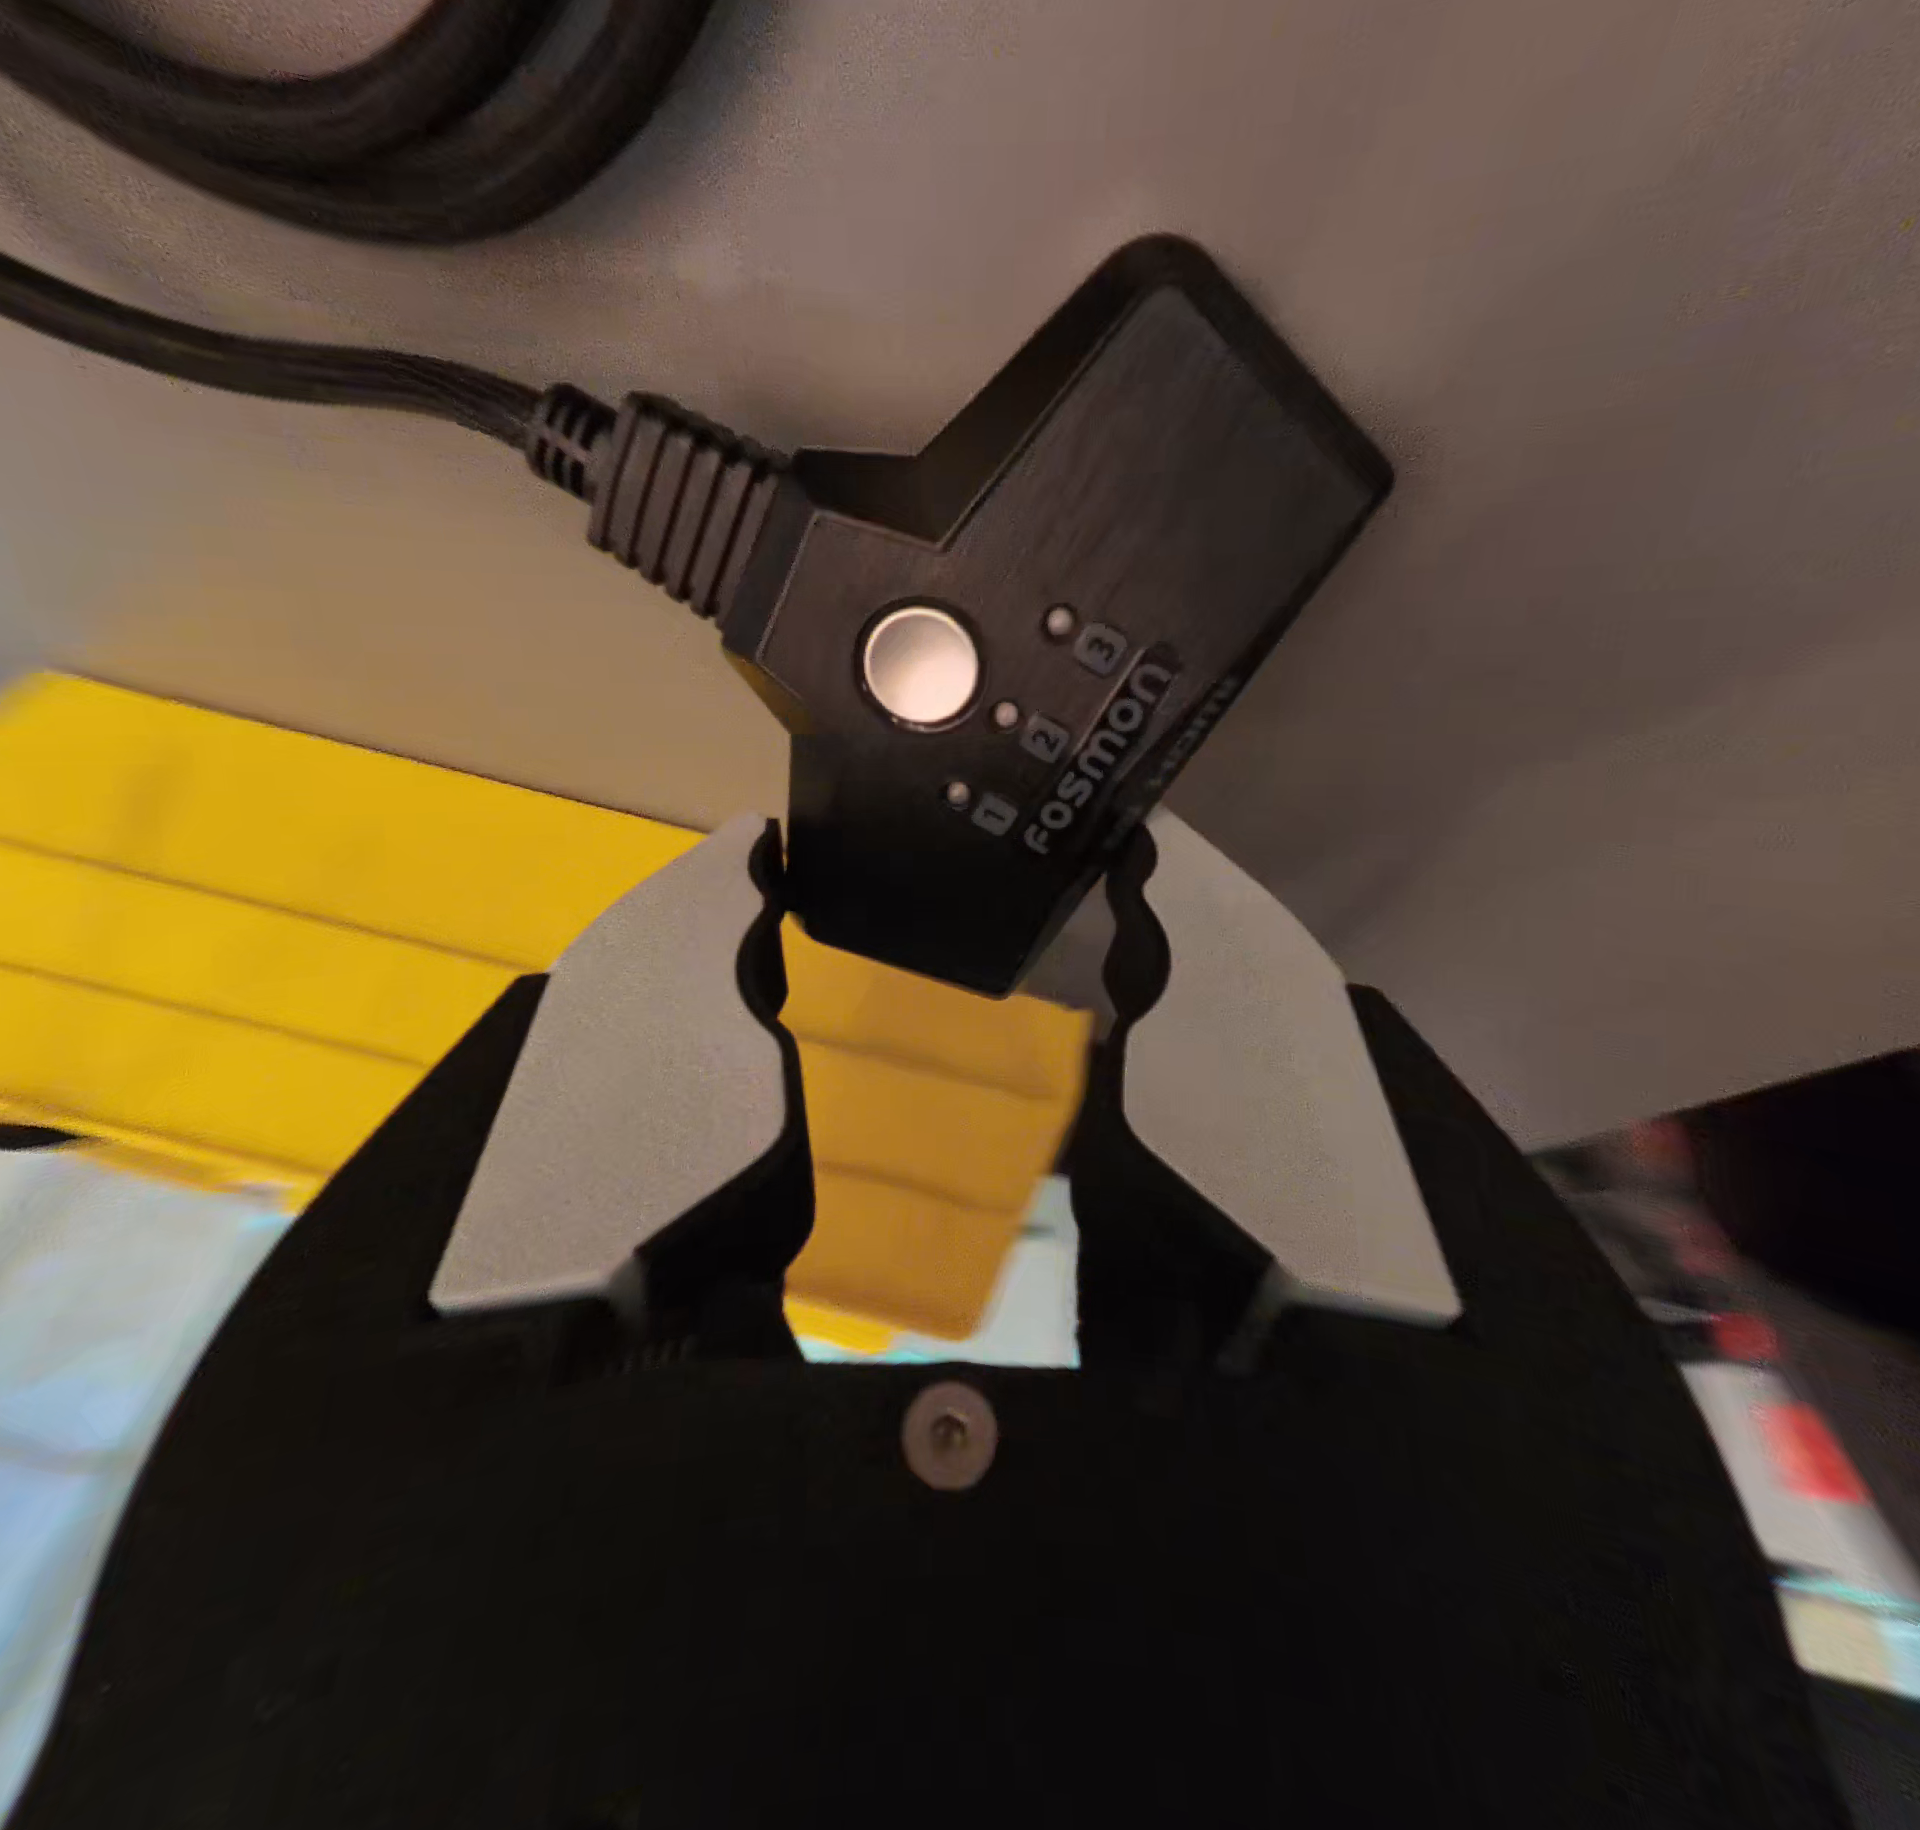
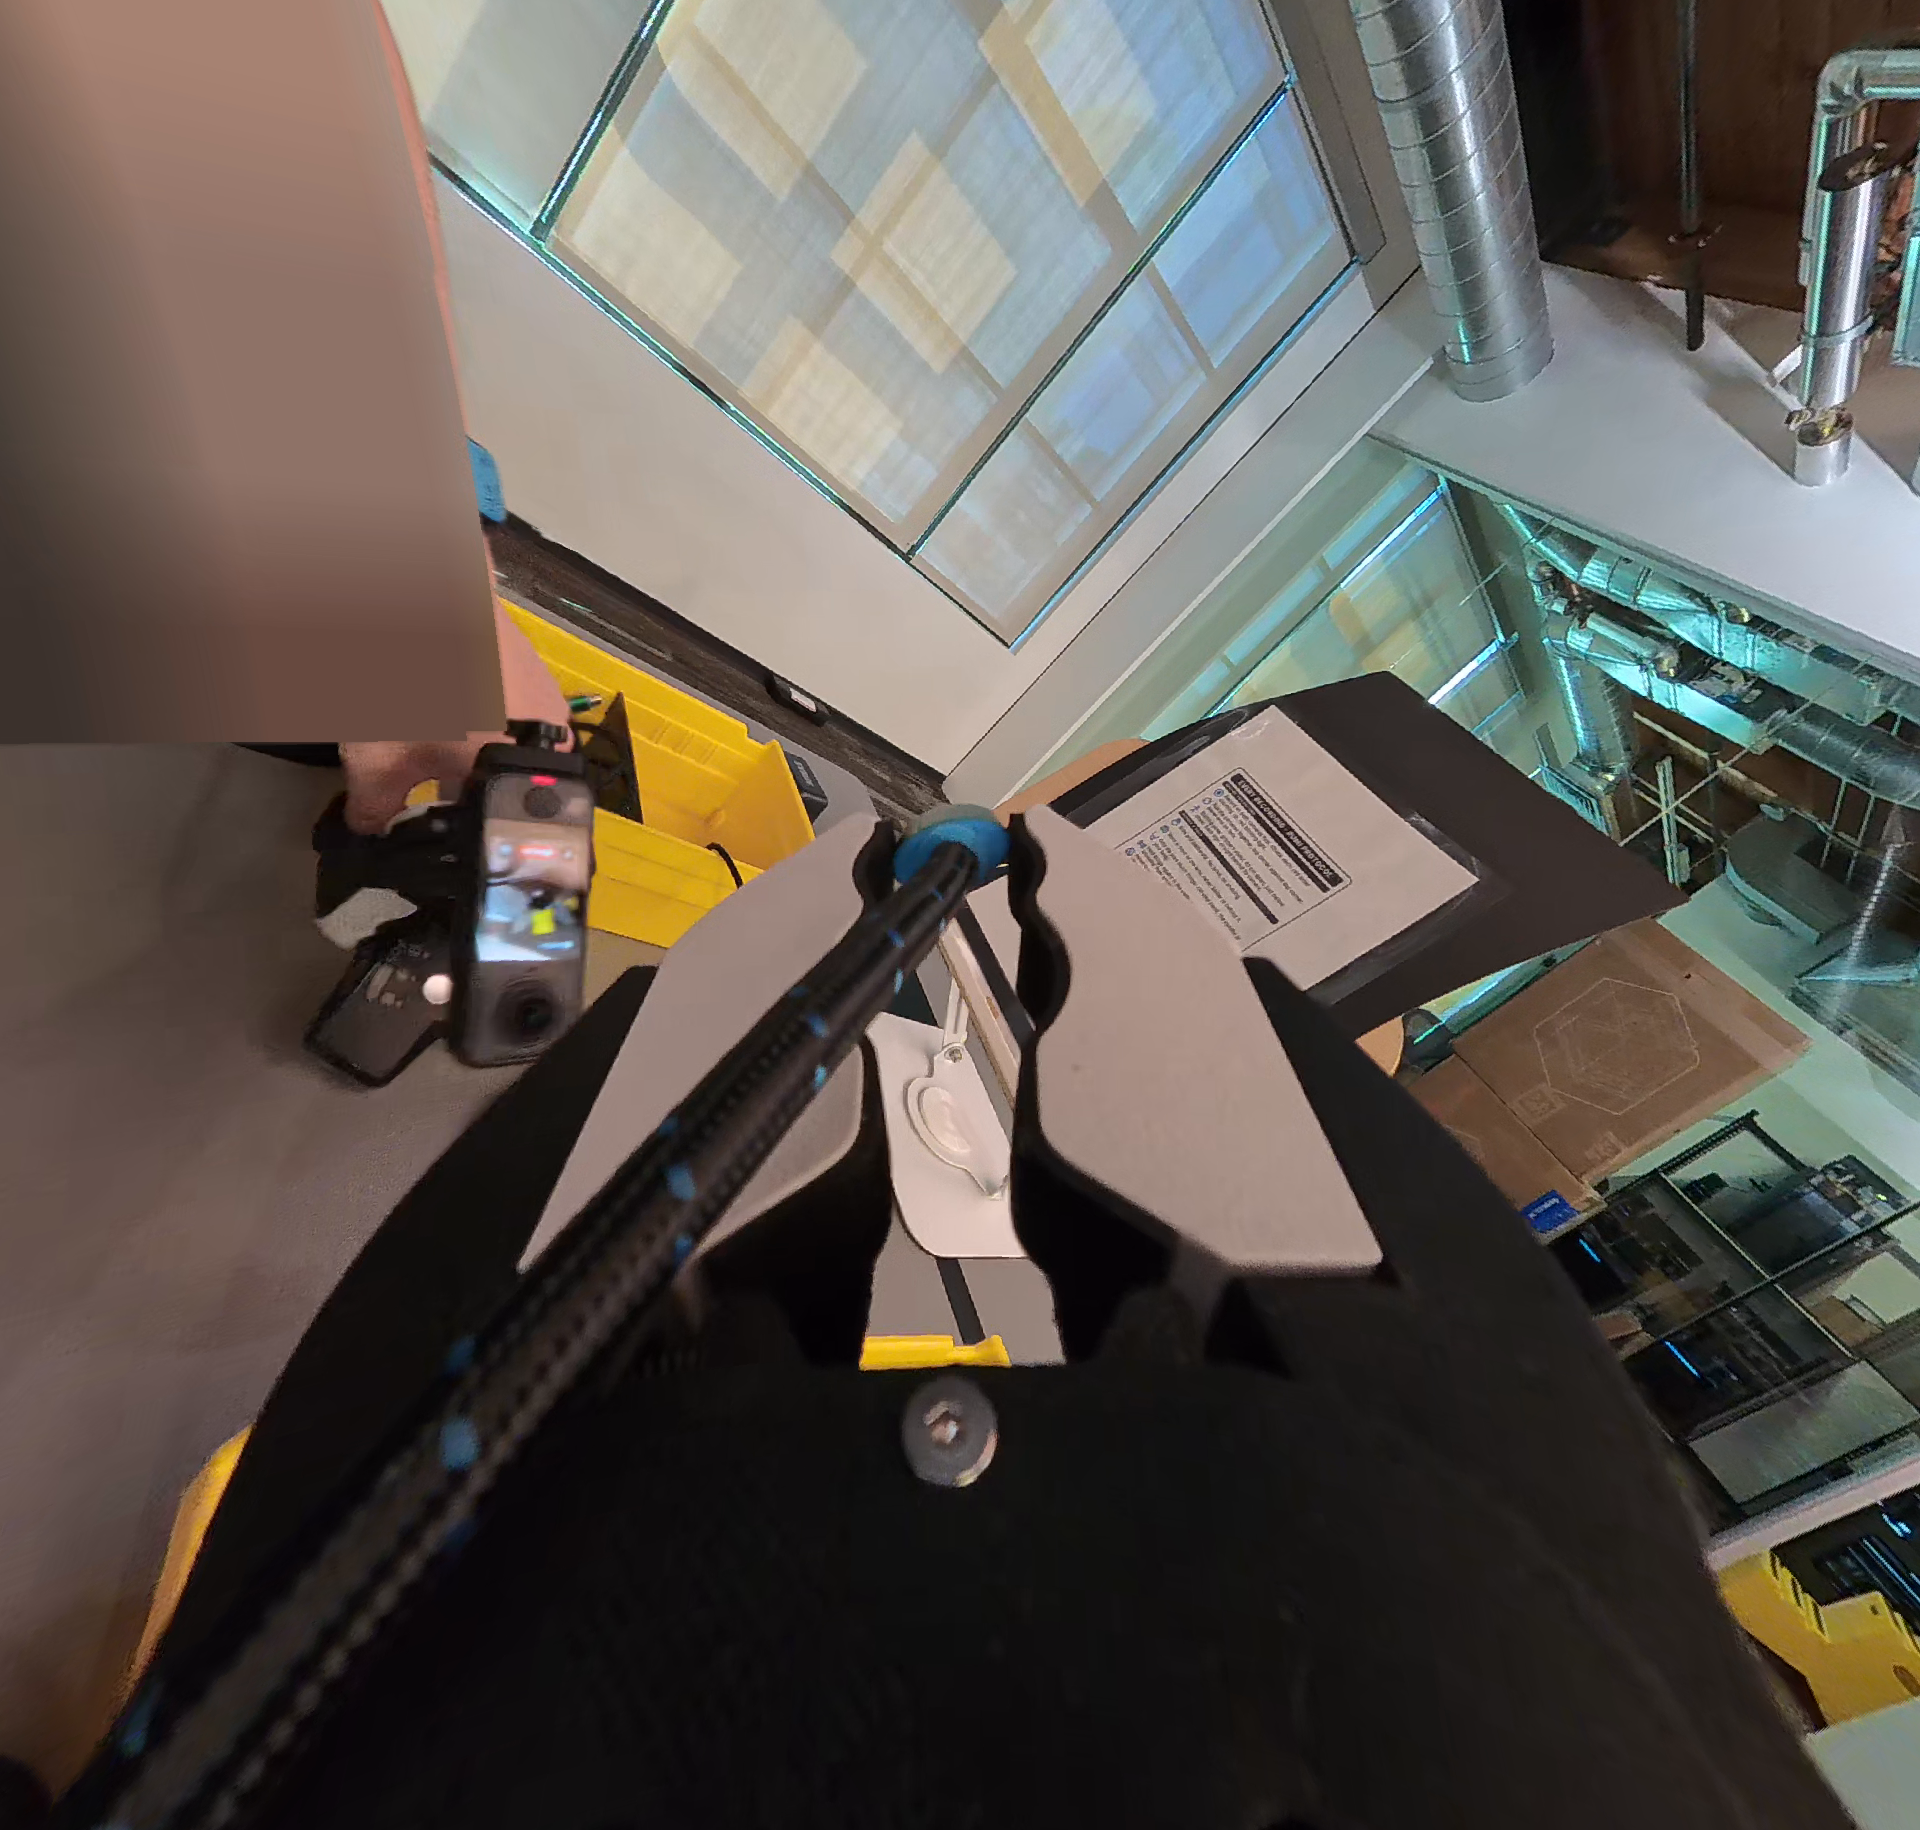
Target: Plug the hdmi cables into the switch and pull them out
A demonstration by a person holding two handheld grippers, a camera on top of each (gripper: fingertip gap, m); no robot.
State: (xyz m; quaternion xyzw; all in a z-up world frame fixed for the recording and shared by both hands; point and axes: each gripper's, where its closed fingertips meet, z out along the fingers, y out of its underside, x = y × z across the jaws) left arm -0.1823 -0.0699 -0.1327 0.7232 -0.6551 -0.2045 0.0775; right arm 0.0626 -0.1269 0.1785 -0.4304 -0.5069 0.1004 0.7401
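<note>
Switch [image 1: 1049,658]: black, on grey table [image 1: 1455,222], near end clamped in left gripper [image 1: 951,871]; its own black lead [image 1: 260,357] fixed.

HDMI cable [image 2: 727,1084]: blue-flecked, pinched at its blue collar by right gripper [image 2: 940,850], aimed away from the switch.

Step, judged: between pulling out and plugging in; next needs the plug aligned with a port.

Left wrist view alone shows the switch; right alone the cable.

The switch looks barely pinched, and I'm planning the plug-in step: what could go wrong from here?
1. The left hand-held gripper holds the switch only by one end, so it may pivot or slip under insertion force.
2. The right hand-held gripper holds the blue-flecked cable pointing away from the switch, so a long swing could snag.
</note>
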